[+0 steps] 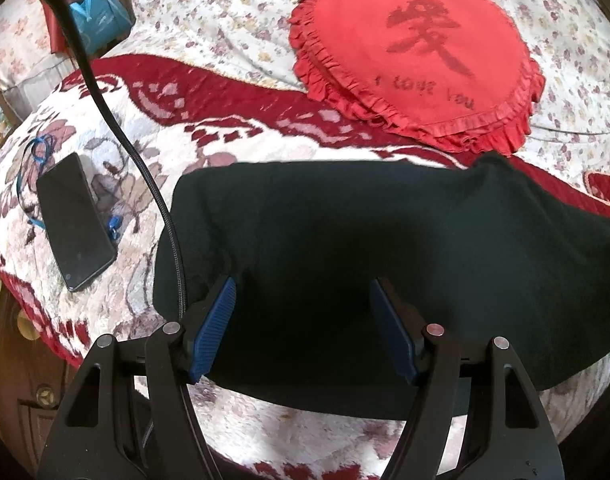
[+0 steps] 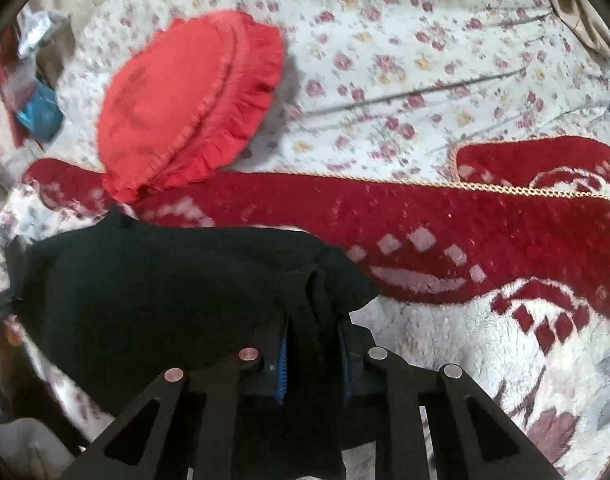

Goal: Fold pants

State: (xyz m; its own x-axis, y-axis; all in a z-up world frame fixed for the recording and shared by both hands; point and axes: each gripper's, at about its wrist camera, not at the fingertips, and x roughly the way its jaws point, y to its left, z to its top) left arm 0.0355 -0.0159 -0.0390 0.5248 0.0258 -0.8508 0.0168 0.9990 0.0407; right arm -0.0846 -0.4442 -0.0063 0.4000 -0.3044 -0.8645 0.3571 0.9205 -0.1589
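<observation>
Bed blanket (image 1: pixel 117 312) holds the black pants (image 1: pixel 345 240), stretched from 9 to 3 o'clock. Left claw (image 1: pixel 303 328) gapes wide over them, empty — right claw (image 2: pixel 313 364) is pinched on a bunched edge at 12 o'clock, so it is nearer.

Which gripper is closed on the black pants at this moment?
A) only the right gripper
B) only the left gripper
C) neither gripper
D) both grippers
A: the right gripper has its fingers pinched on a fold of the black pants, while the left gripper is spread wide over the cloth.
</observation>
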